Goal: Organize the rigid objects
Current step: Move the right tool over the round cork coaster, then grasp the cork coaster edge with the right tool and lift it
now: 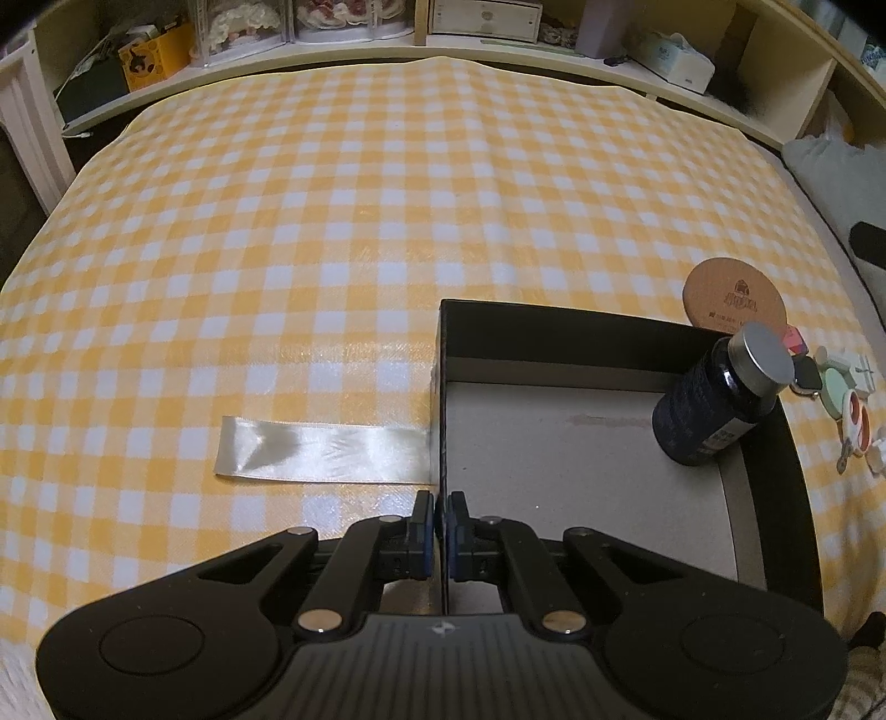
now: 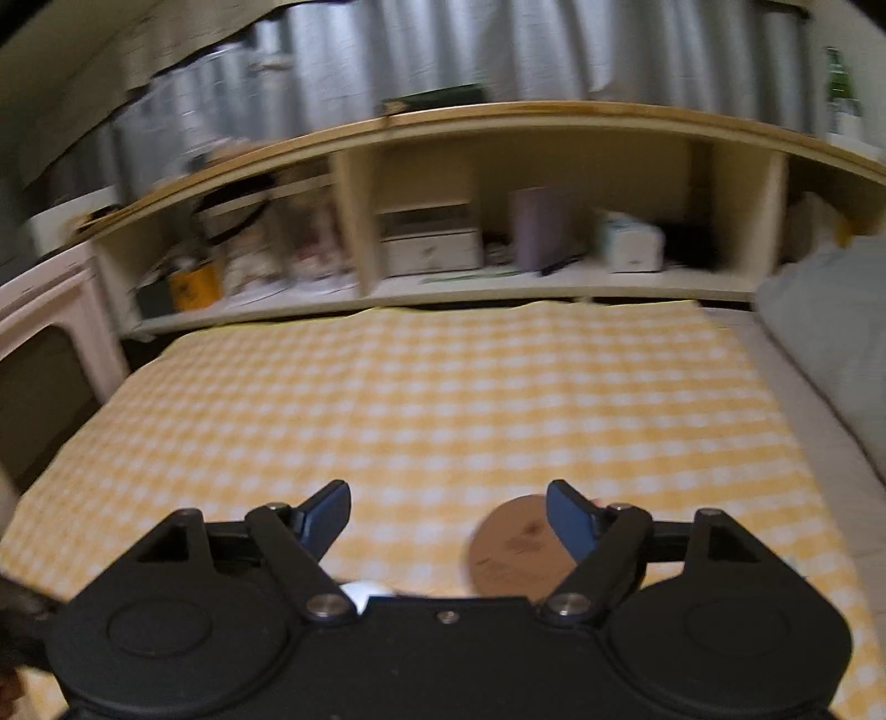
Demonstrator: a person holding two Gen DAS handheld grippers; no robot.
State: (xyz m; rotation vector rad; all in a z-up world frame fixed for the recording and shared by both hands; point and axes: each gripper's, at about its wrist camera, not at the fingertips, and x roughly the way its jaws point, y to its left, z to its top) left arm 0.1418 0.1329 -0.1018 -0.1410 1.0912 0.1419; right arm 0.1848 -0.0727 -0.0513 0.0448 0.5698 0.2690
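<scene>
A black box (image 1: 554, 318) with a grey cardboard floor lies on the yellow checked cloth. My left gripper (image 1: 441, 512) is shut on the box's left wall. A dark bottle (image 1: 714, 407) with a silver cap stands tilted in the box's far right corner. A round wooden lid (image 1: 733, 299) lies just beyond that corner. Small pastel objects (image 1: 844, 399) lie to the right of the box. In the blurred right wrist view my right gripper (image 2: 448, 507) is open and empty above the cloth, with the wooden lid (image 2: 512, 545) beneath its right finger.
A cream satin ribbon (image 1: 321, 448) lies flat on the cloth, left of the box. A cluttered low shelf (image 1: 387, 41) runs along the far edge, also in the right wrist view (image 2: 443, 243). A grey pillow (image 2: 830, 332) lies at the right.
</scene>
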